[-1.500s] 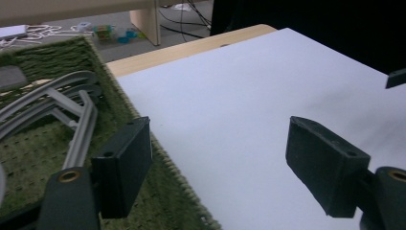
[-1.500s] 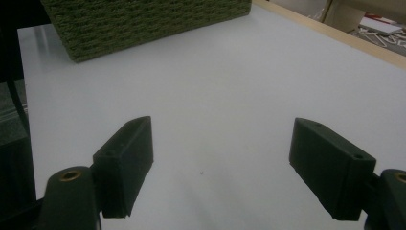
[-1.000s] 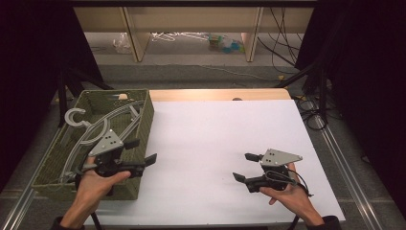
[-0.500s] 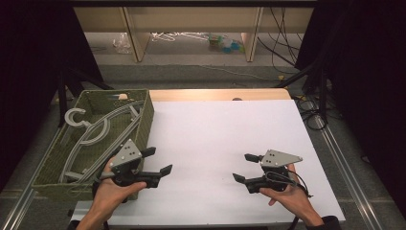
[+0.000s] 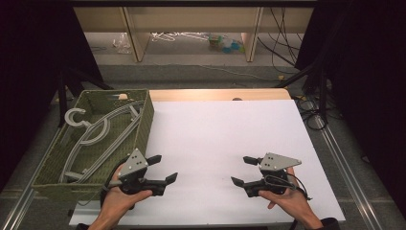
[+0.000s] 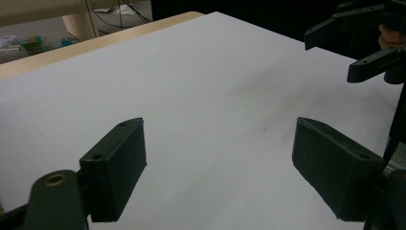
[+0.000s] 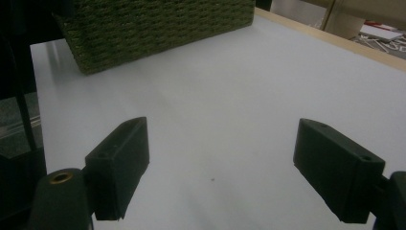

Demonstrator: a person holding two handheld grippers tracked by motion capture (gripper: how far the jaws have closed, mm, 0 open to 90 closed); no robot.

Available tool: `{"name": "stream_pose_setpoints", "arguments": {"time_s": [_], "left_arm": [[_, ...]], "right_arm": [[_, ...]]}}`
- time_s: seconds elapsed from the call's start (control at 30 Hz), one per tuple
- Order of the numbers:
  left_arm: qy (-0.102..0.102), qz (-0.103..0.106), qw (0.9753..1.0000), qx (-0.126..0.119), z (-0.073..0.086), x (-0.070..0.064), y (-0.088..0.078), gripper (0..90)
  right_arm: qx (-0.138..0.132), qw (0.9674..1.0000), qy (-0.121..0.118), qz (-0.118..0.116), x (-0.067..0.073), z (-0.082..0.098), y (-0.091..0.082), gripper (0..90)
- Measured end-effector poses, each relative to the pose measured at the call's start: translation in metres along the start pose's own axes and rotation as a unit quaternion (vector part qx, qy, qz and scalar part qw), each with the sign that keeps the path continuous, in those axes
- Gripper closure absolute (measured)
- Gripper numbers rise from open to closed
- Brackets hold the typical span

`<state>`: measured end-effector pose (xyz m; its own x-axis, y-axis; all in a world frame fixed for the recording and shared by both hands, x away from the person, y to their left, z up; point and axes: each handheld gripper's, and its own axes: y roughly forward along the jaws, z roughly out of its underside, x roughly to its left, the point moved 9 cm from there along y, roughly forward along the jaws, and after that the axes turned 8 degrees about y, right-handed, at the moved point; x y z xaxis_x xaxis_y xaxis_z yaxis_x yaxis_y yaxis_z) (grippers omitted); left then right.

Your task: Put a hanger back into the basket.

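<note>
Two claws hang spread wide and empty over the white counter: the left claw just beside the green woven basket, the right claw well apart, likely waiting its turn. Grey hangers lie stacked inside the basket, probably kept there for one-at-a-time lifting onto the bare sheet.

Inventory of surroundings:
- White matte table top.
- Light wooden strip along the table's far edge.
- Pale wooden shelf unit beyond the table.
- Turquoise clutter on the floor beneath the shelf unit.
- Black cables at far right.
- Grey metal floor rail beside the table's right edge.
</note>
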<state>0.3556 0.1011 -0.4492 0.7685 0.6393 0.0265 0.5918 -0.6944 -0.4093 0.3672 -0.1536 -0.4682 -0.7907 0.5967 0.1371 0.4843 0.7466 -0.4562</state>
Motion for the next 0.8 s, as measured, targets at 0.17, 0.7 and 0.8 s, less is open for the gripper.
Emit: {"name": "stream_pose_setpoints", "arguments": {"time_s": [0.17, 0.7, 0.8], "left_arm": [[0.005, 0.001, 1.0000, 0.003, 0.009, -0.002, -0.001, 19.0], [0.008, -0.003, 0.9999, -0.010, 0.016, -0.008, -0.009, 18.9], [0.010, 0.003, 0.9999, -0.009, 0.017, -0.009, -0.007, 18.9]], "right_arm": [[0.006, 1.0000, 0.002, -0.004, 0.007, 0.007, -0.002, 20.6], [0.030, 0.9995, -0.001, -0.007, 0.025, 0.024, -0.001, 19.0], [0.029, 0.9996, 0.001, -0.005, 0.024, 0.023, -0.001, 19.1]]}}
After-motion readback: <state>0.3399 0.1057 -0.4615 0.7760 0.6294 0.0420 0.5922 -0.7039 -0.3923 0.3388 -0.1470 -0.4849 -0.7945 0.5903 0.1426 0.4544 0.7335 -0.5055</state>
